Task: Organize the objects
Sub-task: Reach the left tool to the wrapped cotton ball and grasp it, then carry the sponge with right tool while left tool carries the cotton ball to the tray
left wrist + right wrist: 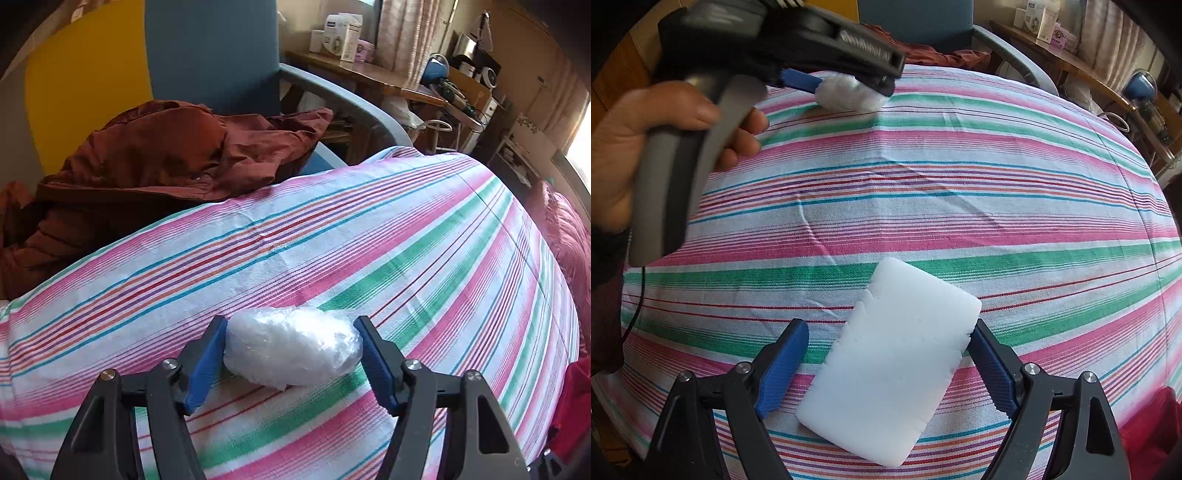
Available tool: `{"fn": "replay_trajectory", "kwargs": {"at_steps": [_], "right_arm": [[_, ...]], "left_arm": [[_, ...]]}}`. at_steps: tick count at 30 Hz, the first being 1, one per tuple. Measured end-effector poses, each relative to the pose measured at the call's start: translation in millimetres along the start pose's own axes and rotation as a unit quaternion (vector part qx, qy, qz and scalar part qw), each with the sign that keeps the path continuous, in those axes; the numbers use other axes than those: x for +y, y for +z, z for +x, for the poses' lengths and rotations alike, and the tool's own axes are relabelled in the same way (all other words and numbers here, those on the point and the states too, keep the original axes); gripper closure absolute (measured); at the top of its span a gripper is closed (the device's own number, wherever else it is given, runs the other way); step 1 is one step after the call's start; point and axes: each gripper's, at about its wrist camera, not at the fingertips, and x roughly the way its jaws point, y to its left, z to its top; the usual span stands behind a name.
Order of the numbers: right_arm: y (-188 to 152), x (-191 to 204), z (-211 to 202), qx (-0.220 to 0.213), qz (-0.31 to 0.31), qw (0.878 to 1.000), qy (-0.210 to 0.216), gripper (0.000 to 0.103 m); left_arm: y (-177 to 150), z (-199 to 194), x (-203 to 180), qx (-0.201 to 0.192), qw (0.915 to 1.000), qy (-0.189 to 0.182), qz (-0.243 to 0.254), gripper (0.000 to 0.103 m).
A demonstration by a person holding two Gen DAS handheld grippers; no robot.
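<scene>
Left tongs spread wide around a crumpled clear plastic wad lying on the striped cloth; wad's long axis runs side to side across the gap, one blue pad touching its end, the other just beside. Right tongs also apart, straddling a white foam block flat on the cloth, long axis tilted, far end pointing up-right. Left hand wraps the gray handle in the right wrist view, wrist cut off at frame edge. Brown jacket heaped on blue chair behind. Block's near corner partly hidden.
</scene>
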Motion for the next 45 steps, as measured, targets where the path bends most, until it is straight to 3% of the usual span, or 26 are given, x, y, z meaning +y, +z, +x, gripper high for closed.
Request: {"fn": "replay_trajectory", "kwargs": {"at_steps": [4, 12, 17, 29, 34, 42, 45], "right_arm": [[0.4, 1.0, 0.7, -0.002, -0.001, 1.0, -0.003, 0.018], [-1.9, 1.0, -0.5, -0.007, -0.004, 1.0, -0.005, 0.021], [-0.1, -0.3, -2.3, -0.016, -0.01, 1.0, -0.003, 0.031], [3.3, -14.2, -3.4, -0.01, -0.021, 1.0, 0.014, 0.031], [3.9, -22.2, -4.6, -0.01, -0.017, 1.0, 0.015, 0.036], [-1.0, -21.7, -3.5, -0.01, -0.032, 0.999, 0.008, 0.033], [-7.3, -17.6, -4.8, -0.008, -0.039, 0.999, 0.01, 0.024]], "left_arm": [[-13.5, -16.5, 0.1, -0.016, 0.9998, -0.009, 0.006, 0.039], [-69.7, -65.3, 1.0, -0.031, 0.9994, 0.015, -0.01, 0.04], [-106.7, -104.1, 2.8, -0.041, 0.9985, 0.023, -0.028, 0.04], [-165.1, -158.3, -0.8, -0.047, 0.9974, 0.034, -0.044, 0.04], [-181.5, -178.2, -6.9, -0.061, 0.9966, 0.04, -0.037, 0.039], [-198.1, -212.4, -11.4, -0.093, 0.9938, 0.052, -0.034, 0.039], [-202.4, -227.2, -9.9, -0.106, 0.9921, 0.055, -0.038, 0.039]]}}
